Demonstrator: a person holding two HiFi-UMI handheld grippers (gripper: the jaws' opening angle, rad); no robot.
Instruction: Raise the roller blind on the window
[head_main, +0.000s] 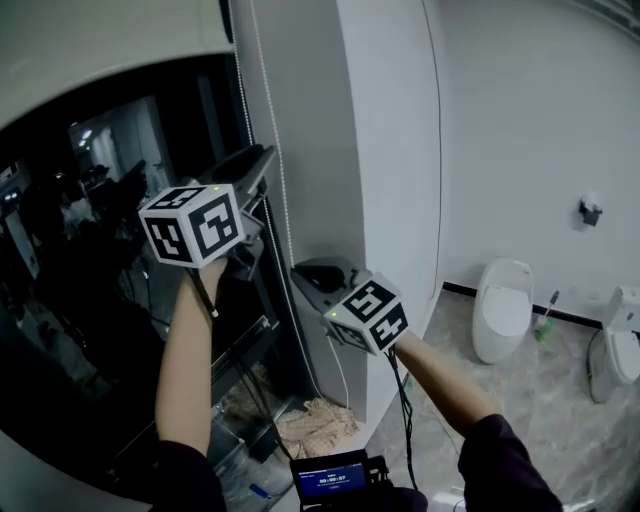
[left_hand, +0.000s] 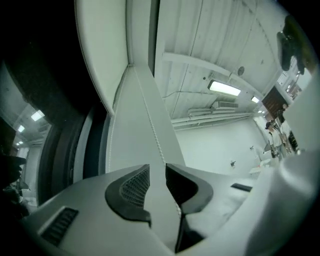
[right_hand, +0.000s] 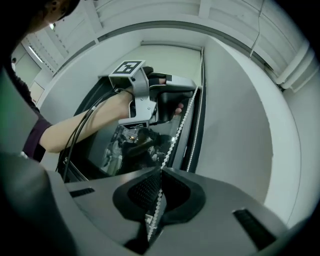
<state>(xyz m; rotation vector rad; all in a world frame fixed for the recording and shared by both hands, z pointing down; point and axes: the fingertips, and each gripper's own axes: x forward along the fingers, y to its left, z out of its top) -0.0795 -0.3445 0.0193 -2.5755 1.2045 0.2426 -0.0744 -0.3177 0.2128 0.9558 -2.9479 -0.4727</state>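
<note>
The white roller blind (head_main: 90, 50) covers only the top of the dark window (head_main: 80, 300); it also shows as the white roller blind (right_hand: 167, 55) in the right gripper view. A white bead chain (head_main: 283, 200) hangs down the window's right edge. My left gripper (head_main: 265, 158) is raised against the chain. In its own view the bead chain (left_hand: 152, 127) runs through the gap of the left gripper (left_hand: 157, 172), whose jaws stand slightly apart. Lower down, my right gripper (head_main: 315, 272) holds the chain. The right gripper (right_hand: 161, 175) is shut on the bead chain (right_hand: 177, 130).
A white wall column (head_main: 390, 150) stands right of the window. On the tiled floor at right are a white floor urinal (head_main: 500, 305), a toilet brush (head_main: 545, 320) and a toilet (head_main: 615, 345). Rubble (head_main: 315, 425) lies below the window. A small screen device (head_main: 335, 478) sits at my chest.
</note>
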